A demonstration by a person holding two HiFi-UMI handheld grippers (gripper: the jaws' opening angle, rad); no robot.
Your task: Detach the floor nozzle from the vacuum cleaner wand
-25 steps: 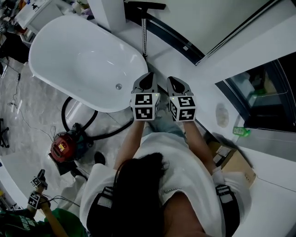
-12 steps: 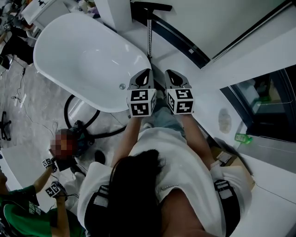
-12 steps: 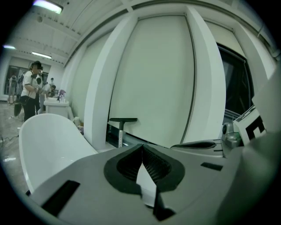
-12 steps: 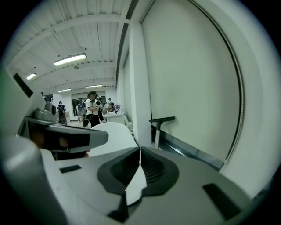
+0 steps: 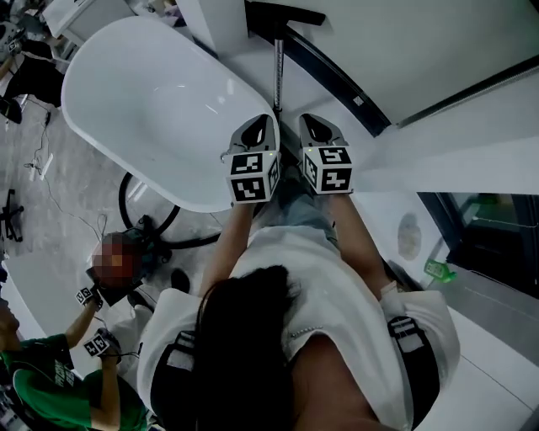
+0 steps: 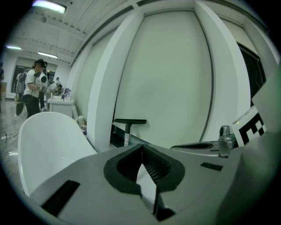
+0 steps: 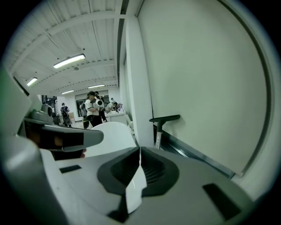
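The black floor nozzle (image 5: 285, 13) stands on end against the wall, and the silver wand (image 5: 278, 74) runs from it down toward me. The left gripper view shows the nozzle (image 6: 129, 121) and wand (image 6: 126, 138) ahead; so does the right gripper view, with nozzle (image 7: 164, 118) and wand (image 7: 158, 139). My left gripper (image 5: 268, 120) and right gripper (image 5: 305, 120) hover side by side, short of the wand's lower part, touching nothing. Both are shut and hold nothing, as the left gripper (image 6: 141, 147) and right gripper (image 7: 139, 152) show in their own views.
A white bathtub (image 5: 109, 76) lies left of the wand. A black hose (image 5: 139, 215) curls on the floor below it toward a blurred patch. Another person in green (image 5: 42, 379) crouches at the bottom left. A dark floor rail (image 5: 337, 80) runs along the wall.
Both grippers have moved forward together toward the wand, staying shut. A person in green has come in at the bottom left.
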